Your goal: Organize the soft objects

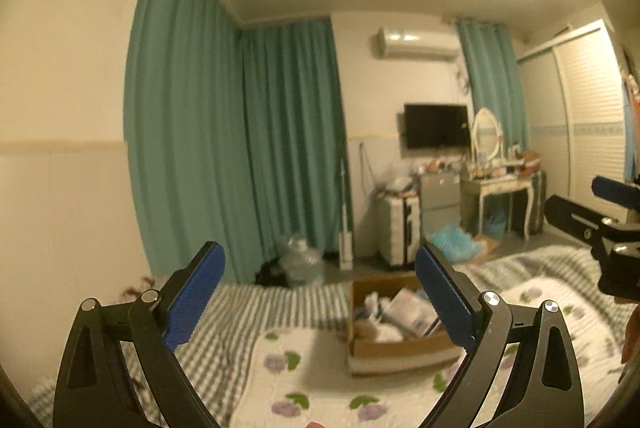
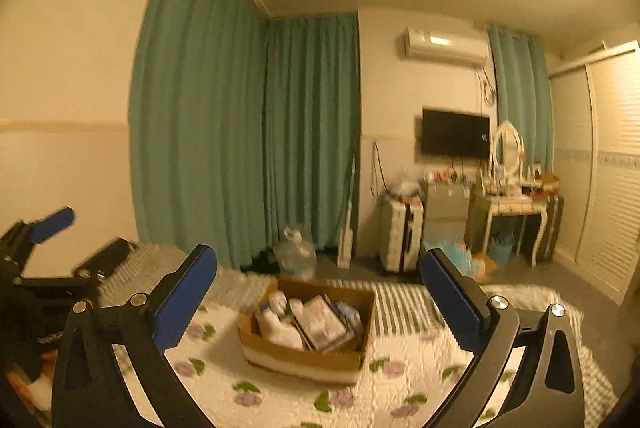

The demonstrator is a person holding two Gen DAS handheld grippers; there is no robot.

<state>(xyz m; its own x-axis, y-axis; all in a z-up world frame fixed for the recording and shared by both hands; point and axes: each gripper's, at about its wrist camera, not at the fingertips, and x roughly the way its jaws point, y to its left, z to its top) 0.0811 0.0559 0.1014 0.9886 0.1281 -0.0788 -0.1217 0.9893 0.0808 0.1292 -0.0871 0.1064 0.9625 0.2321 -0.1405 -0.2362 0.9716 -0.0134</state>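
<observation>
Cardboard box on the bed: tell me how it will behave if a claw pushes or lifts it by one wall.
The cardboard box sits on a soft floral quilt, so a push would probably drag or tilt it rather than slide it. Its open walls look thin and may flex under a one-sided grip. The loose white items piled inside would likely shift.

Bed (image 2: 404, 312) spread with grey-and-white striped bedding. White quilt with purple flowers and green leaves (image 2: 280, 394) laid over near part. Open cardboard box (image 2: 304, 362) standing on quilt, filled with white soft items and flat packets (image 2: 320, 322).
</observation>
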